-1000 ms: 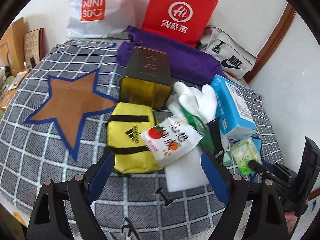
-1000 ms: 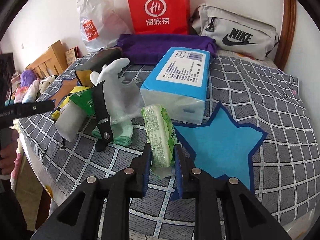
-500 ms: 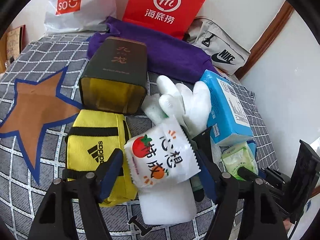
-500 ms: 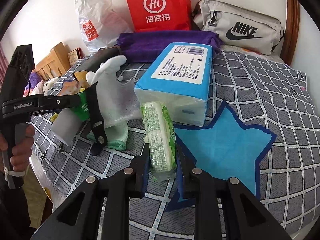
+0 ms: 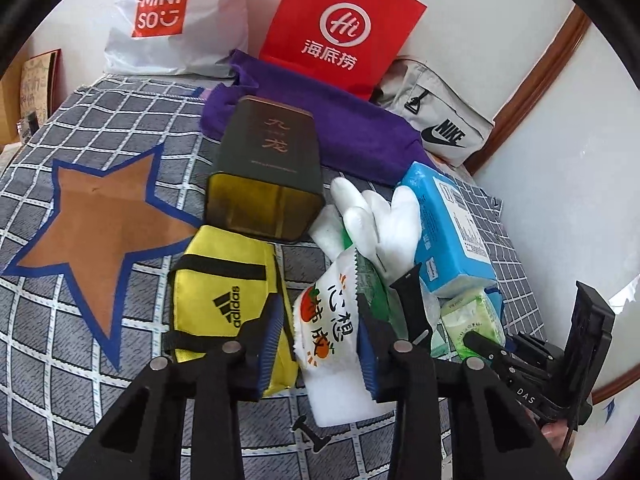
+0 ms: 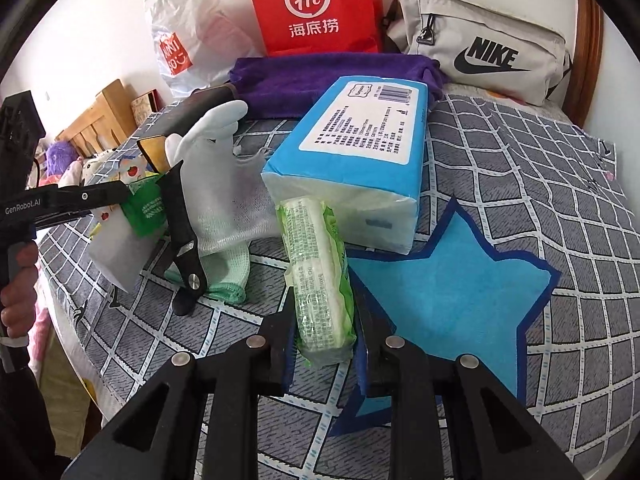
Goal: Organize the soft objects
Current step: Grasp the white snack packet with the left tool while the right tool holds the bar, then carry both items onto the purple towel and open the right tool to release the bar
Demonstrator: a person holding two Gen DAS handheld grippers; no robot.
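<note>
My left gripper (image 5: pixel 316 344) is shut on a white snack packet (image 5: pixel 328 328) with a tomato print, which lies on a white foam block (image 5: pixel 344 396). A yellow Adidas pouch (image 5: pixel 224 296) lies just left of it. My right gripper (image 6: pixel 324 344) is shut on a small green tissue pack (image 6: pixel 320 276) and holds it over the near edge of the blue star patch (image 6: pixel 448 284). A large blue tissue pack (image 6: pixel 360 152) and white gloves (image 6: pixel 224 184) lie behind. The left gripper also shows in the right wrist view (image 6: pixel 116 196).
A black strap (image 6: pixel 184 232) leans on the gloves. A dark tin box (image 5: pixel 268 176), purple towel (image 5: pixel 352 136), red Hi bag (image 5: pixel 340 28), Miniso bag (image 5: pixel 168 16) and grey Nike bag (image 6: pixel 480 52) stand farther back on the checked cover (image 5: pixel 100 360). An orange star patch (image 5: pixel 100 224) is left.
My left gripper has moved forward and closed on the snack packet. My right gripper has lifted the green tissue pack slightly and stays shut on it.
</note>
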